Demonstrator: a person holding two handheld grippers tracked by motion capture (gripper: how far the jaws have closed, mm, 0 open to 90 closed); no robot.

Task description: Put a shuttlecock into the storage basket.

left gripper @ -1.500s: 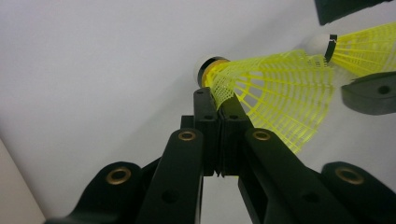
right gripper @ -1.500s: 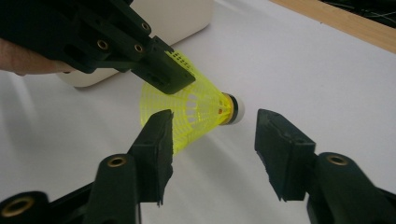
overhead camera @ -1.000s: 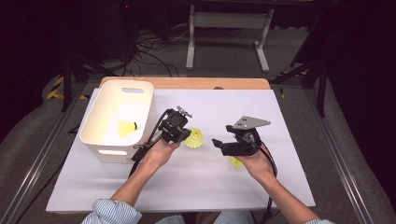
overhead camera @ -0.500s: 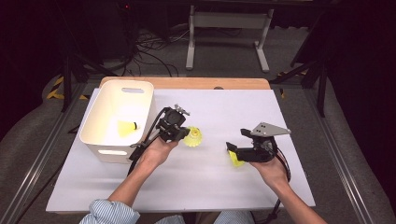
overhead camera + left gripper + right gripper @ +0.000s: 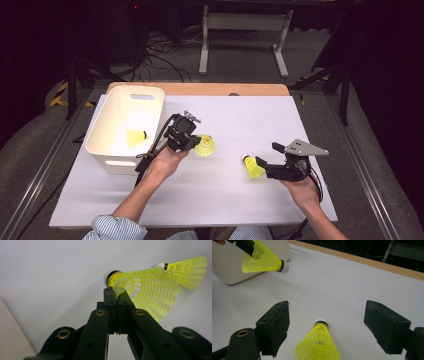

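My left gripper (image 5: 192, 142) is shut on the mesh skirt of a yellow shuttlecock (image 5: 205, 146), just right of the white bin (image 5: 150, 107). In the left gripper view its jaws (image 5: 117, 293) pinch the skirt's edge, and the shuttlecock (image 5: 152, 290) fans out to the right with its white cork up. A second yellow shuttlecock (image 5: 253, 167) lies on the white table. My right gripper (image 5: 267, 156) stands open around it, its jaws having just been opening. In the right gripper view that shuttlecock (image 5: 318, 346) lies between the wide jaws (image 5: 325, 305), untouched by either pad.
A third yellow shuttlecock (image 5: 135, 136) lies inside the bin. The white sheet (image 5: 250, 115) covers the table, with a wooden edge (image 5: 200, 89) at the far side. Cables and metal stands are on the floor beyond.
My right gripper has drawn back to the right, and its jaws stand wider. The shuttlecock in front of it has stayed on the table. My left gripper has kept still.
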